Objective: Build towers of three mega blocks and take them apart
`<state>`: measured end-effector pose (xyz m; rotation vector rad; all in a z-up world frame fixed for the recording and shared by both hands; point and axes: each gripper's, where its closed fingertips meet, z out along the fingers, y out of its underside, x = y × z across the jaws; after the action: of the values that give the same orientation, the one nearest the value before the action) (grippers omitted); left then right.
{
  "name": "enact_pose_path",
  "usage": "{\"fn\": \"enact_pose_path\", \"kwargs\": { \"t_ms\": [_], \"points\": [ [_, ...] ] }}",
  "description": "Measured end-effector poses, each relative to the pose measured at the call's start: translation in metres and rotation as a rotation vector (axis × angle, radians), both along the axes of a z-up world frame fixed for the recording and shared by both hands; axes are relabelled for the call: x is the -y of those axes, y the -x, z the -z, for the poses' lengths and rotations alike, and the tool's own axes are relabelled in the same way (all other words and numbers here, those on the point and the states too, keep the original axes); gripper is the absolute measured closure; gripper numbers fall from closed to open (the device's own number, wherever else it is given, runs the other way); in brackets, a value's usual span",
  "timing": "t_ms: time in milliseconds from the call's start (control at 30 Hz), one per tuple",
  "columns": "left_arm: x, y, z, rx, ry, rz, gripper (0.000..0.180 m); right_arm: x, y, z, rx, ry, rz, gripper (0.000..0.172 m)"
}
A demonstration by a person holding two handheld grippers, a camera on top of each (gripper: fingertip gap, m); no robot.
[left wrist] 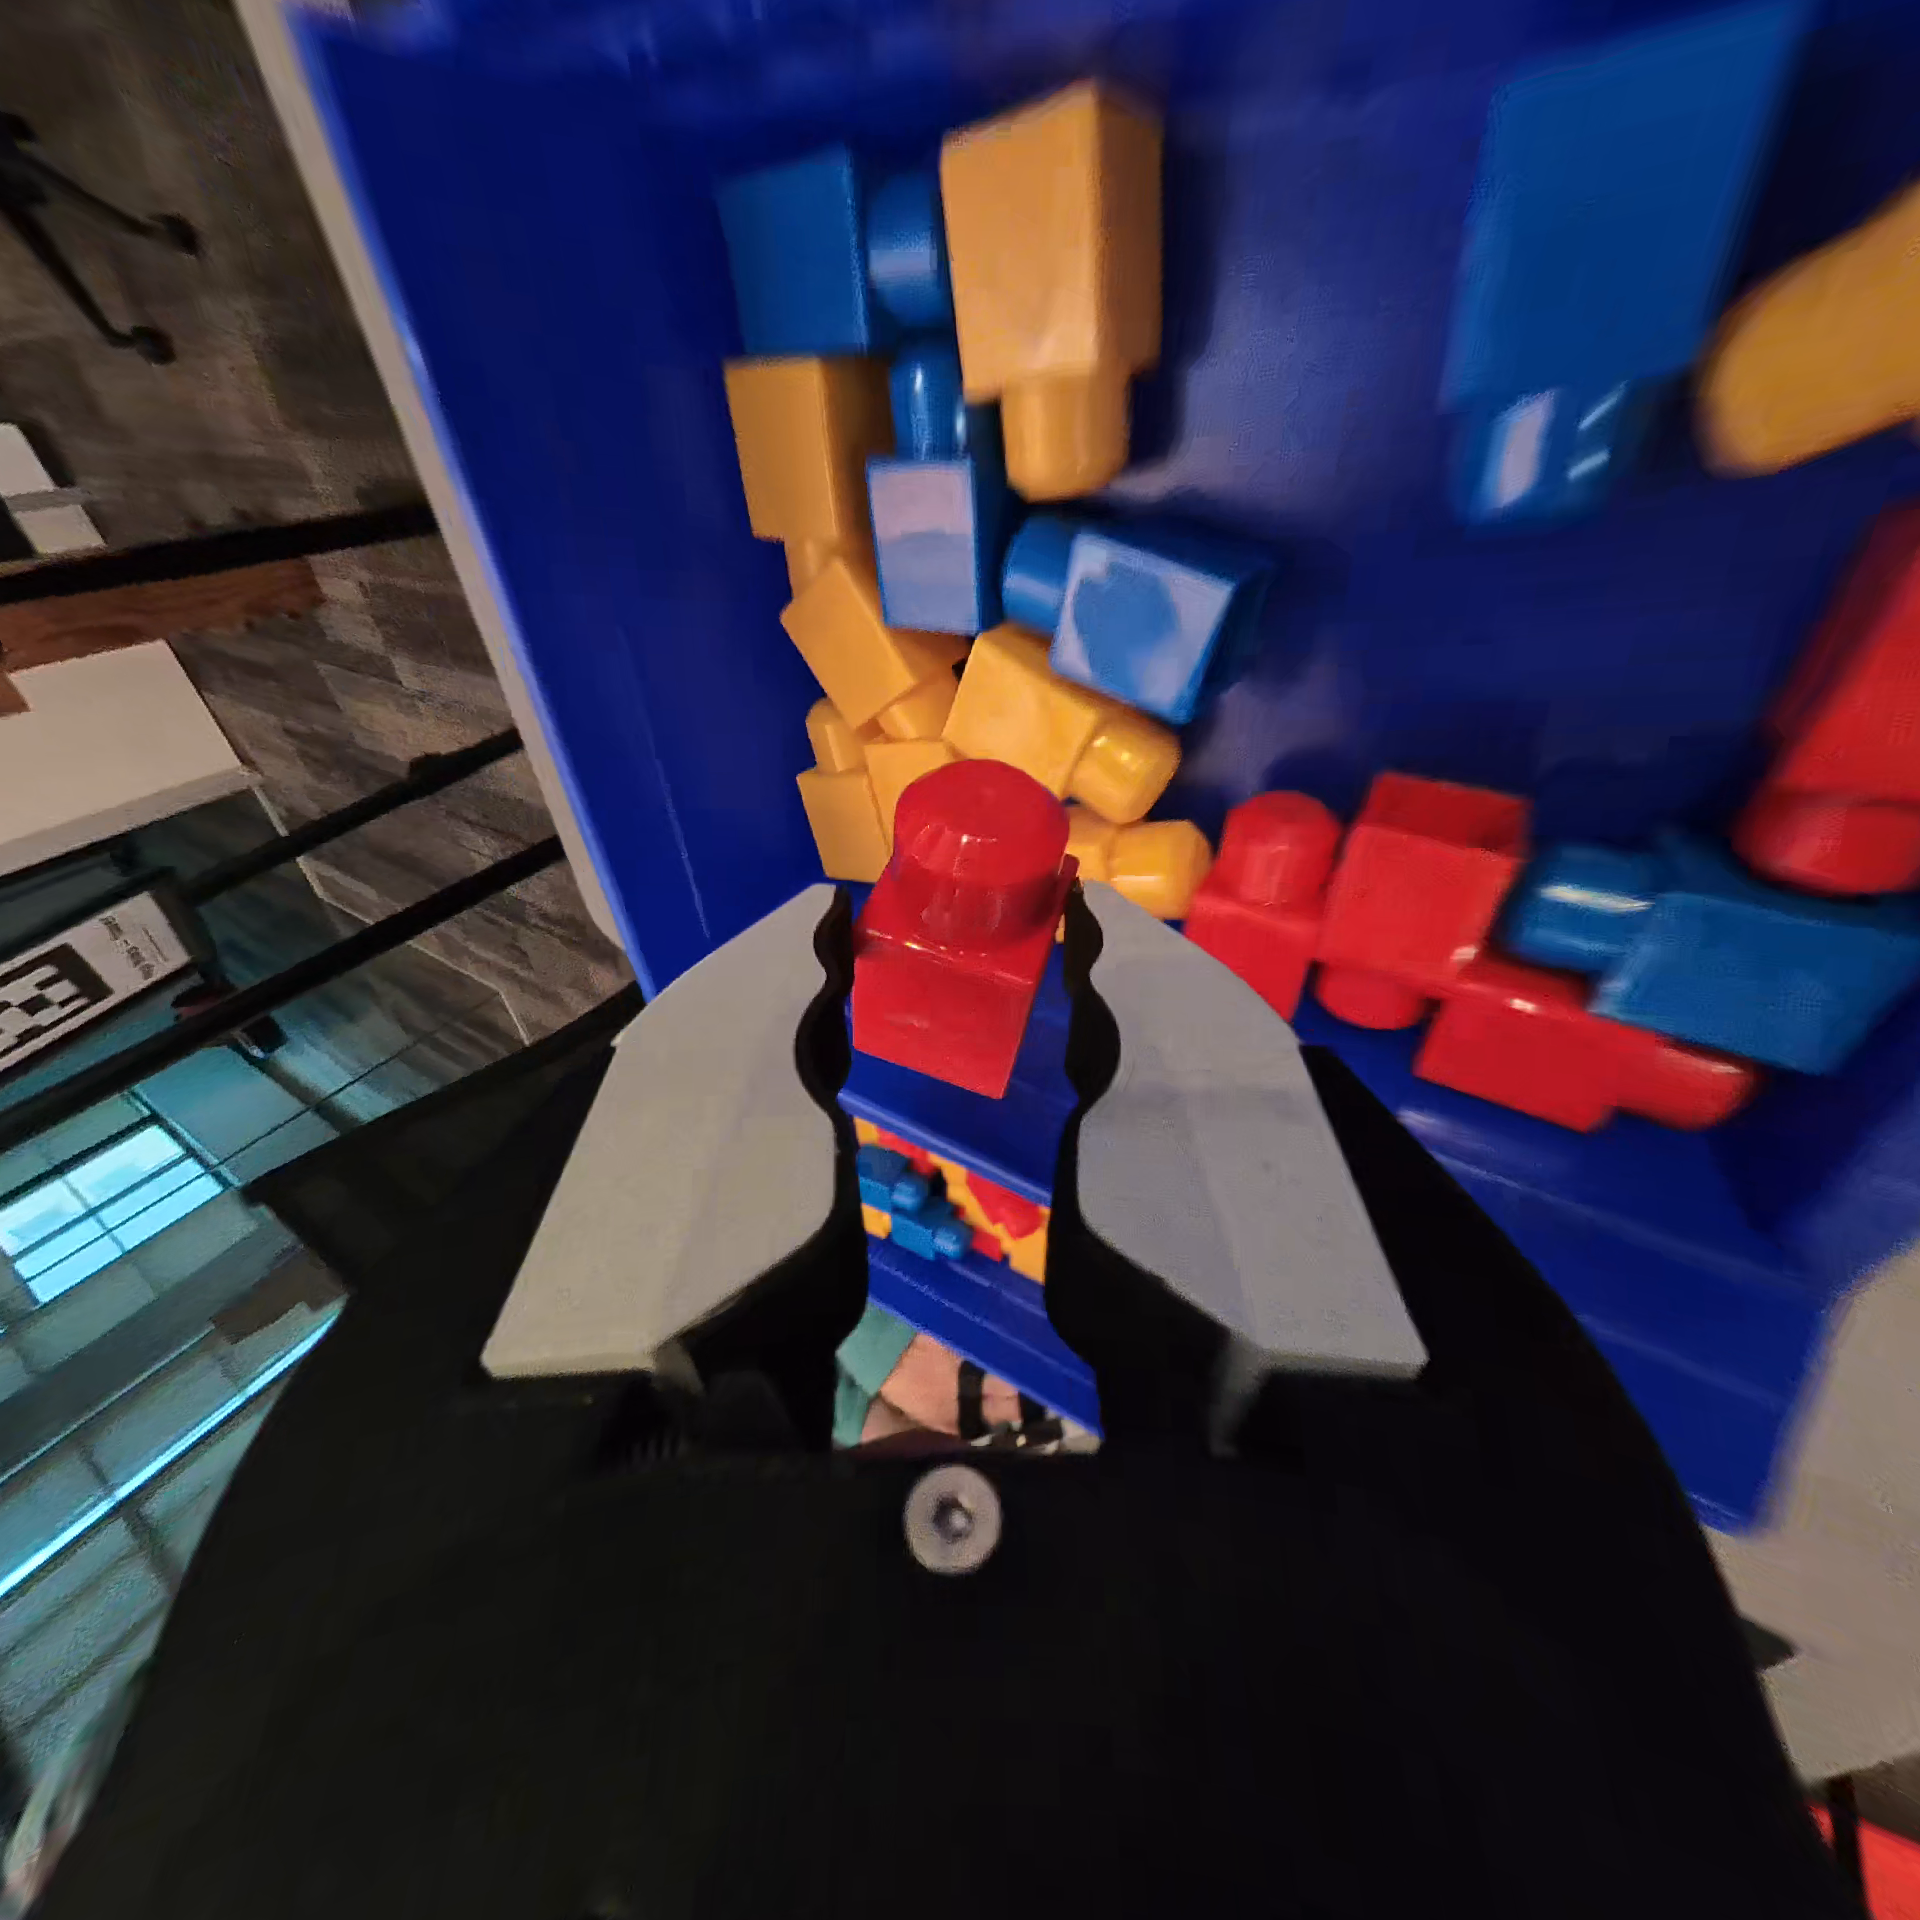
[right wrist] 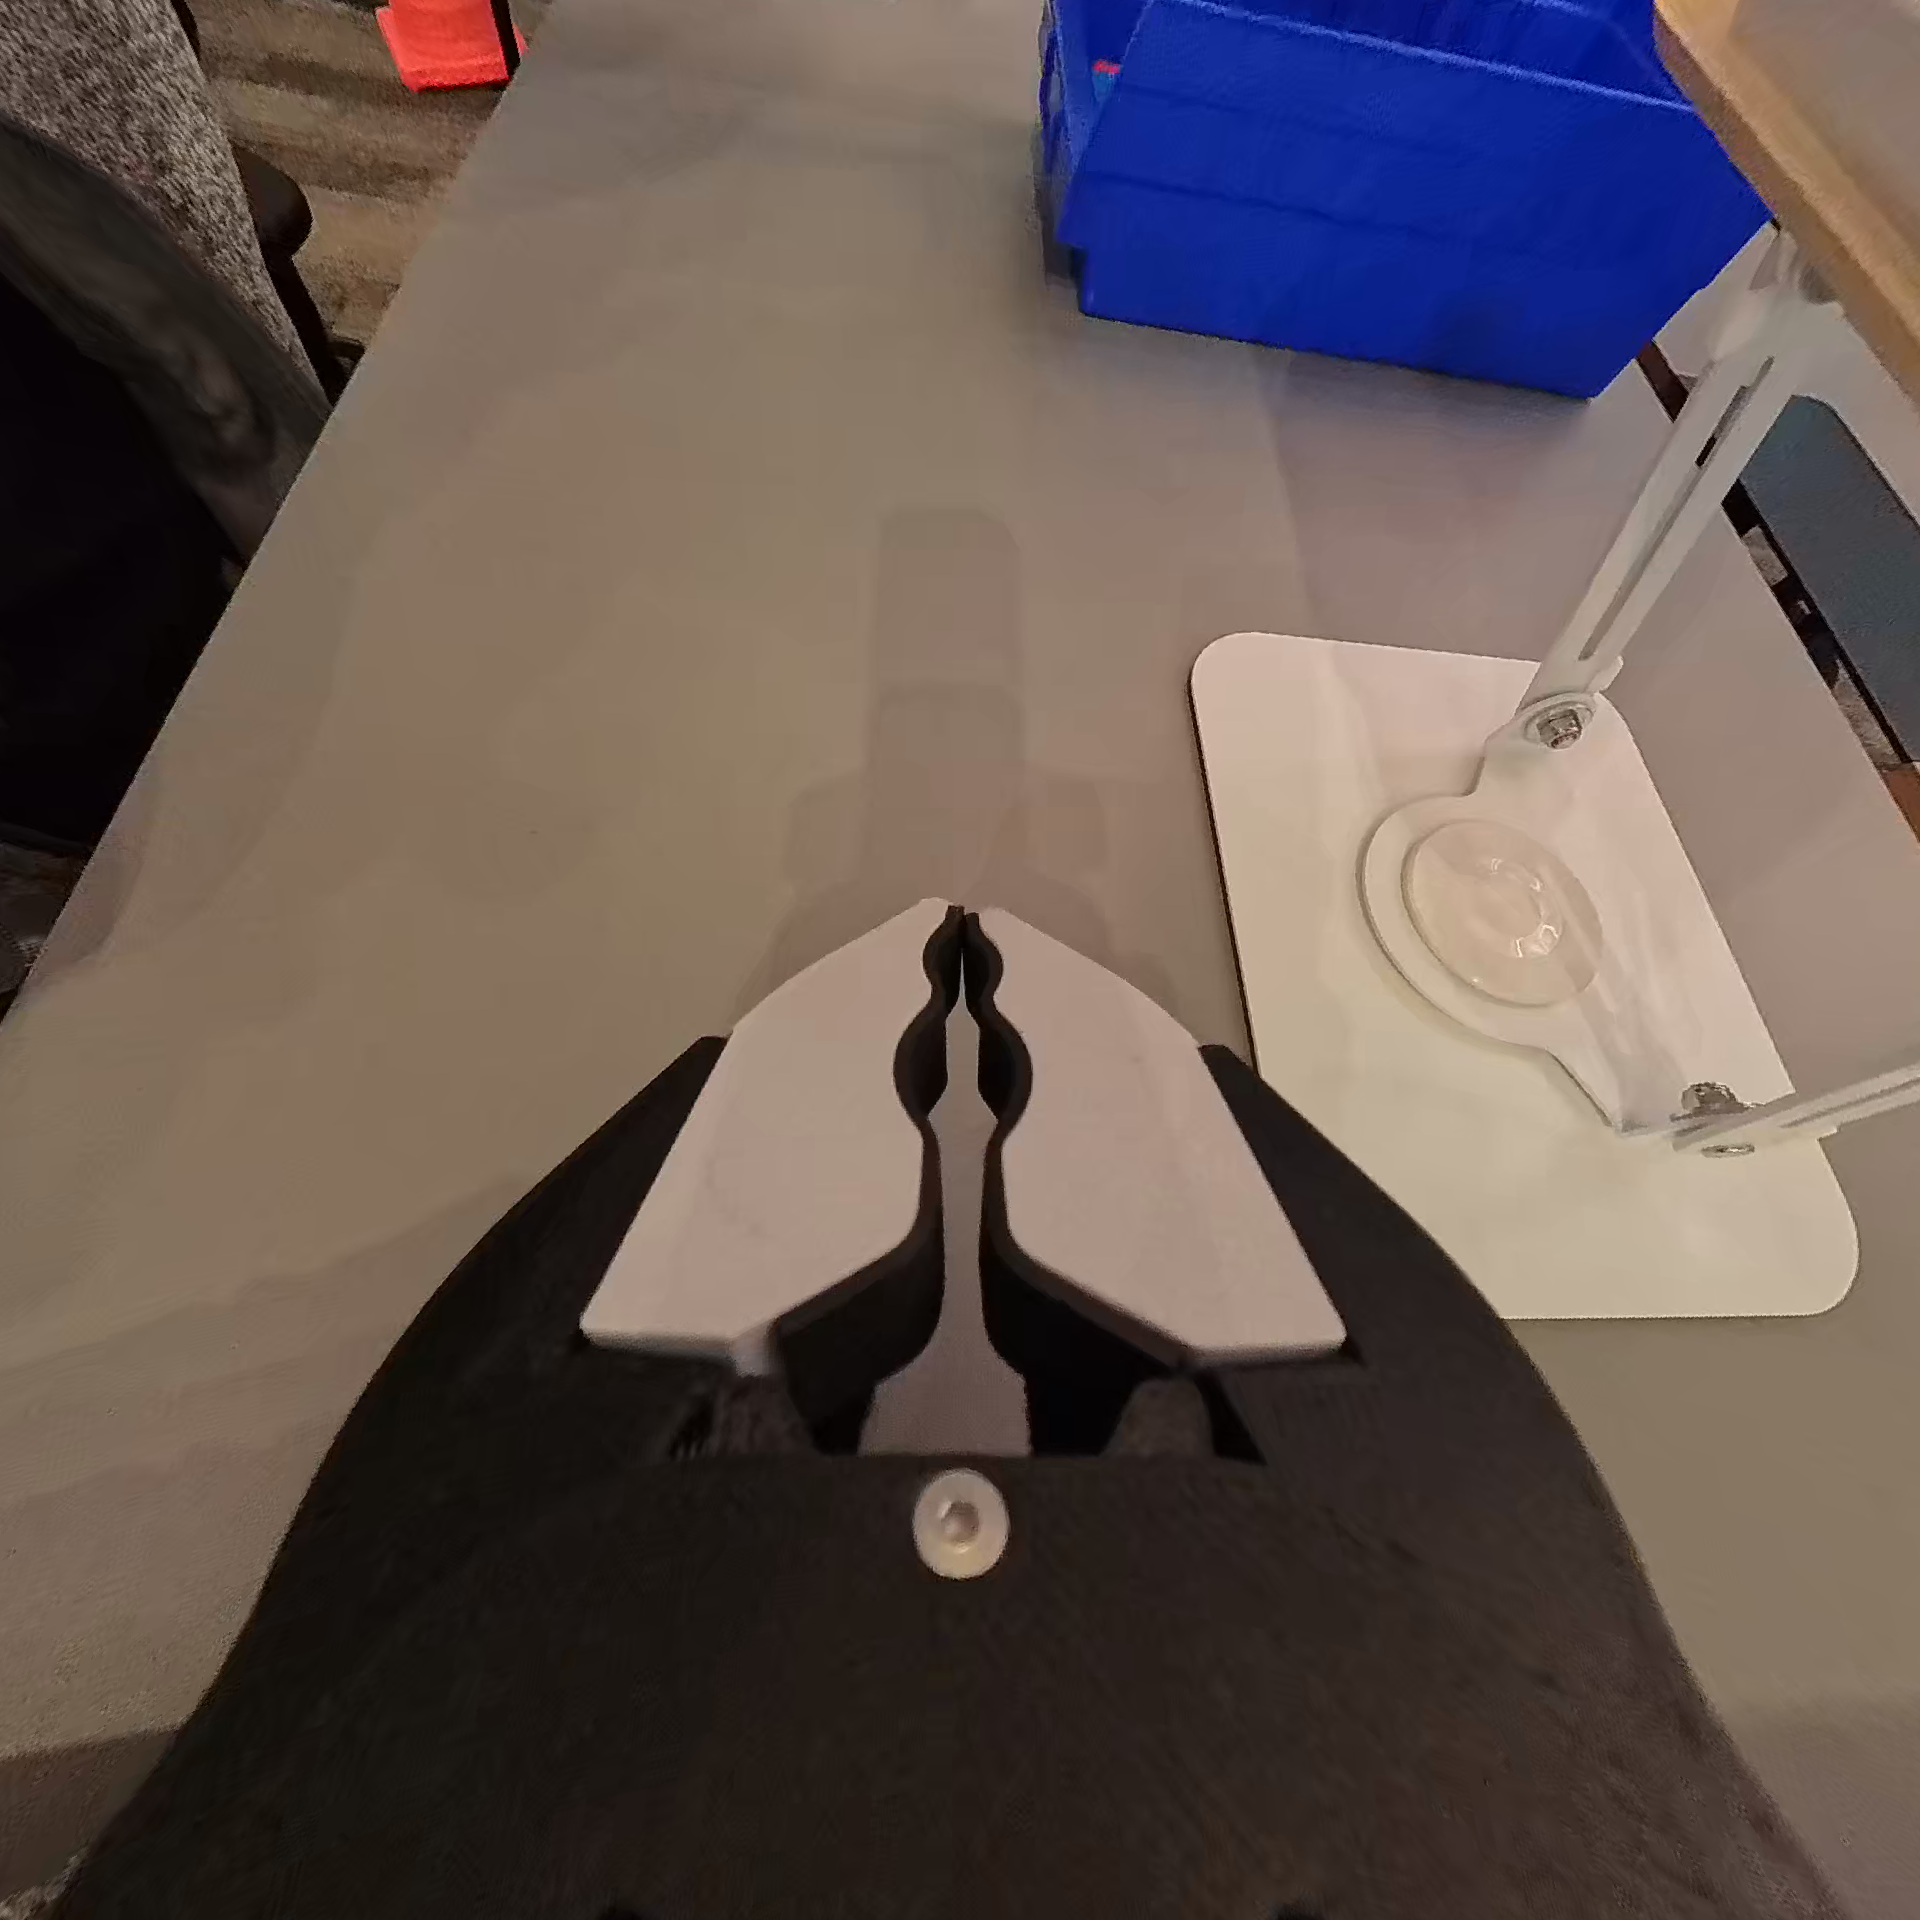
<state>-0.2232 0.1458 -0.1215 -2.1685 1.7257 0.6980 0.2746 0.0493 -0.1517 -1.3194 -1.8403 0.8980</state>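
Note:
In the left wrist view my left gripper (left wrist: 956, 920) is shut on a red mega block (left wrist: 951, 966), stud pointing away, with both pads against its sides. It is held over a blue bin (left wrist: 540, 436) that holds several loose yellow blocks (left wrist: 1049, 239), blue blocks (left wrist: 1153, 623) and red blocks (left wrist: 1413, 894). The view is blurred. In the right wrist view my right gripper (right wrist: 961, 920) is shut with nothing between its pads, over the bare grey table (right wrist: 623, 623). The blue bin (right wrist: 1351, 229) stands at the far right there.
A white stand base (right wrist: 1351, 1091) with a clear suction cup and slanted bracket sits on the table right of my right gripper. A dark chair (right wrist: 104, 364) is beyond the table's left edge. An orange-red object (right wrist: 447, 42) lies on the floor past the far end. Some 50 centimeters of space lies between my two pairs of fingers.

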Motion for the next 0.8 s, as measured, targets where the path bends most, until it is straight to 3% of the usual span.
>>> {"fn": "enact_pose_path", "kwargs": {
  "t_ms": [167,267,467,633,800],
  "points": [
    [0.062,-0.092,-0.05,0.203,-0.055,0.074,0.142,0.002,-0.001,-0.004,-0.01,-0.011,-0.003,0.172],
    [0.102,-0.17,-0.052,0.367,-0.019,0.135,0.143,0.003,-0.001,-0.006,-0.015,-0.015,-0.004,0.172],
    [0.154,-0.29,0.017,0.433,0.126,0.246,0.143,0.003,-0.001,-0.004,-0.015,-0.008,-0.007,0.172],
    [0.155,-0.345,0.069,0.419,0.182,0.309,0.143,-0.003,-0.004,0.0,-0.016,0.011,0.011,0.172],
    [0.14,-0.369,0.081,0.373,0.179,0.297,0.143,-0.007,-0.005,0.006,-0.009,0.029,0.017,0.172]
  ]
}}
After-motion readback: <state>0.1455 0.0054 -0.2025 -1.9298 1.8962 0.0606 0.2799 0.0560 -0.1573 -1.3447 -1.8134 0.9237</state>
